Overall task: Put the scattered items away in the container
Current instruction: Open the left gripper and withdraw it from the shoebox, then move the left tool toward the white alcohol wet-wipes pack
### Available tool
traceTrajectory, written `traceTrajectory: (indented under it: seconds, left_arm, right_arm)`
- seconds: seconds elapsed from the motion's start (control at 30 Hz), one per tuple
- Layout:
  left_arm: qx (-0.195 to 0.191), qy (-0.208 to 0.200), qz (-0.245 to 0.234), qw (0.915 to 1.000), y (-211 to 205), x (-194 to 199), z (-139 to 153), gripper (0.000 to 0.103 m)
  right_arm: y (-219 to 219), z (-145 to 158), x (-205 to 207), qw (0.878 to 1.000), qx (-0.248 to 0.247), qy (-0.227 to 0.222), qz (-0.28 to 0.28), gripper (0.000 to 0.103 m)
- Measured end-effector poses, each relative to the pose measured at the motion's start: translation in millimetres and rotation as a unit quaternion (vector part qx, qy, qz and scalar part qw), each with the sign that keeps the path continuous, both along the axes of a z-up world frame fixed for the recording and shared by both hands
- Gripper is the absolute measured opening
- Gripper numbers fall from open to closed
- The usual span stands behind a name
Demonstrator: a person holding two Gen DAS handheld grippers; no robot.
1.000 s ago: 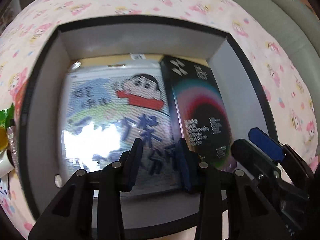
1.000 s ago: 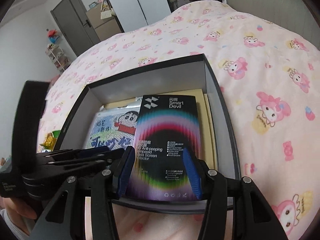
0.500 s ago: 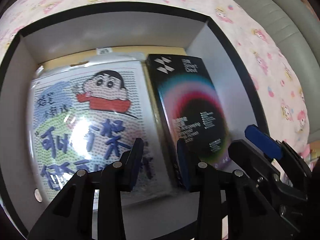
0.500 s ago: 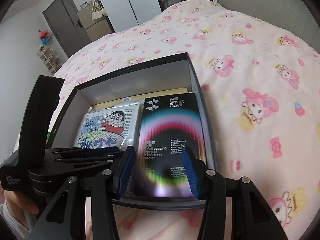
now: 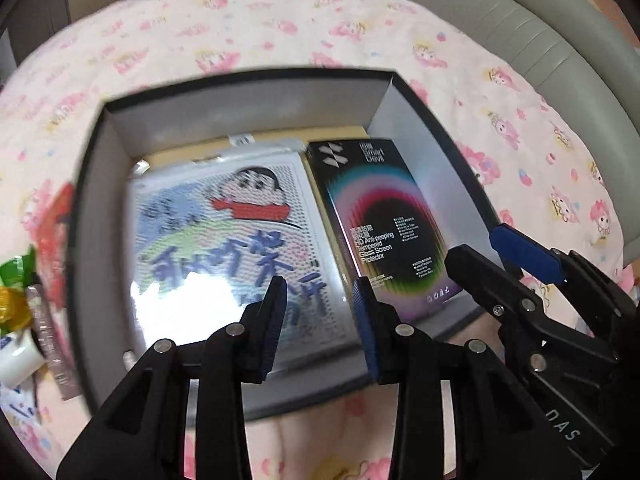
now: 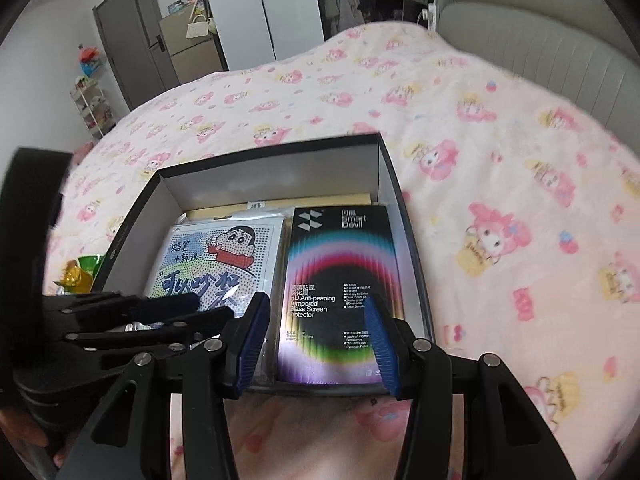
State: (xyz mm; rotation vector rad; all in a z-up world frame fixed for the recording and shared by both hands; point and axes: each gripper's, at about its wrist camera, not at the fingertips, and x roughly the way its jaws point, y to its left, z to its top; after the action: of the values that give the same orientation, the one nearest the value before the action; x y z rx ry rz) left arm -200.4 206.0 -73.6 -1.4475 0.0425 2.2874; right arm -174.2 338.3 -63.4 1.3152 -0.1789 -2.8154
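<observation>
Inside box (image 6: 390,184): 1 cartoon pack (image 6: 216,256), 1 screen-protector pkg (image 6: 340,280).

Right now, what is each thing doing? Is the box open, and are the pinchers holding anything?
Box: open, no lid on.
Cartoon packet: lying flat inside, on the left.
Screen protector pack: lying flat inside, beside the packet.
Left gripper: open, empty.
Right gripper: open, empty.
Wrappers: outside the box.

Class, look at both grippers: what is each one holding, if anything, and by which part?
Nothing is held. The left gripper and right gripper both hang open above the box, with no item between their jaws.
</observation>
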Motion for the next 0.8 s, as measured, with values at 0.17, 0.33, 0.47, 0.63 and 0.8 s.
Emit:
traceTrajectory:
  seconds: [0.17, 0.33, 0.47, 0.63, 0.8]
  left_arm:
    - [-0.008, 0.037, 0.002, 0.9993, -19, 14, 30, 0.034]
    - [-0.022, 0.065, -0.004, 0.9977, -34, 41, 56, 0.034]
    - [-0.017, 0.079, 0.008, 0.9967, -53, 65, 72, 0.035]
    - [-0.03, 0.098, 0.025, 0.9944, -76, 99, 82, 0.036]
    - [-0.049, 0.111, 0.04, 0.9918, -95, 129, 86, 0.037]
  right_arm:
    - [-16, 19, 21, 1.0, 0.006, 0.017, 0.004, 0.045]
    - [-31, 35, 47, 1.0, -0.002, 0.026, 0.013, 0.045]
    - [-45, 49, 69, 0.999, -0.007, 0.037, 0.03, 0.046]
    - [-64, 56, 96, 0.998, -0.026, 0.044, 0.04, 0.046]
    - [-85, 53, 120, 0.997, -0.037, 0.036, 0.054, 0.046]
